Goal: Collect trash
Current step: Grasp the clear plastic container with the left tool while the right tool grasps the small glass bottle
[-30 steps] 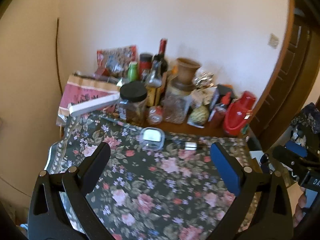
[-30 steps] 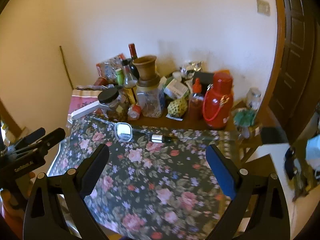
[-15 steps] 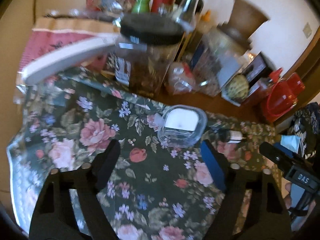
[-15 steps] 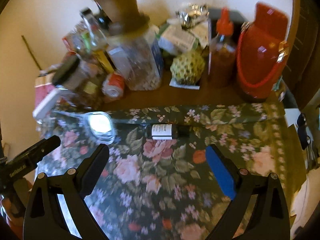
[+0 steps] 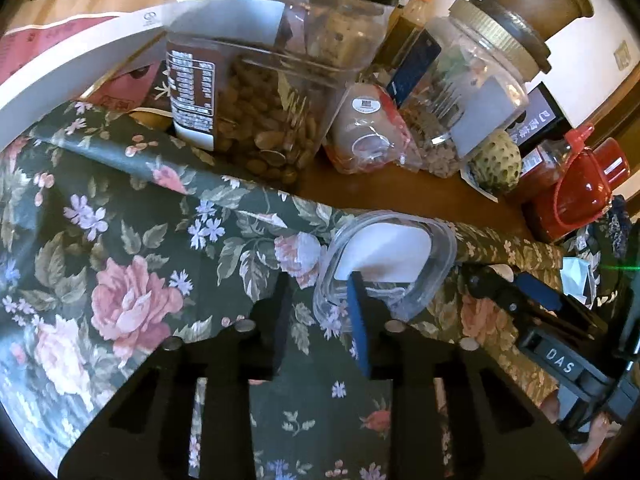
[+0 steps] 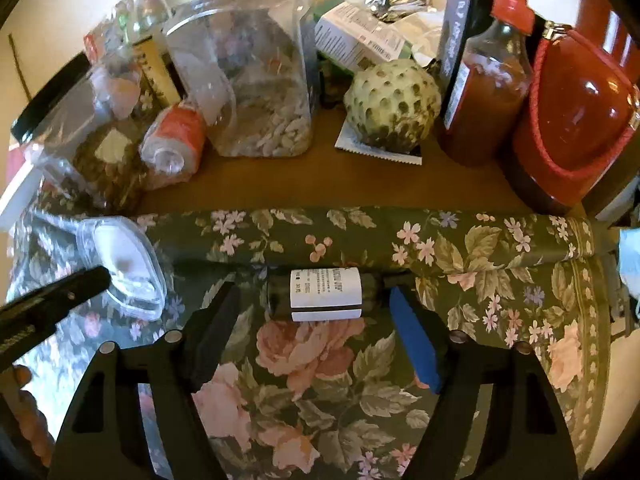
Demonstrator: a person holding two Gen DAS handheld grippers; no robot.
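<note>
A clear plastic lid (image 5: 390, 256) with a white patch lies on the floral cloth (image 5: 132, 260); it also shows in the right wrist view (image 6: 124, 266). My left gripper (image 5: 320, 300) is open, its blue pad at the lid's near rim, its black pad left of the lid. A small dark bottle with a white label (image 6: 324, 294) lies on its side on the cloth. My right gripper (image 6: 312, 304) is open, one finger on each side of the bottle.
Along the back stand a nut jar (image 5: 256, 80), a clear jar with gold lid (image 6: 248, 72), a custard apple (image 6: 390, 106), a red sauce bottle (image 6: 492, 76) and a red flask (image 6: 576, 112). Bare wood (image 6: 320, 184) lies between them and the cloth.
Both grippers moved forward and down to the table. The left one narrowed and reached the lid's rim. The right one came to straddle the bottle.
</note>
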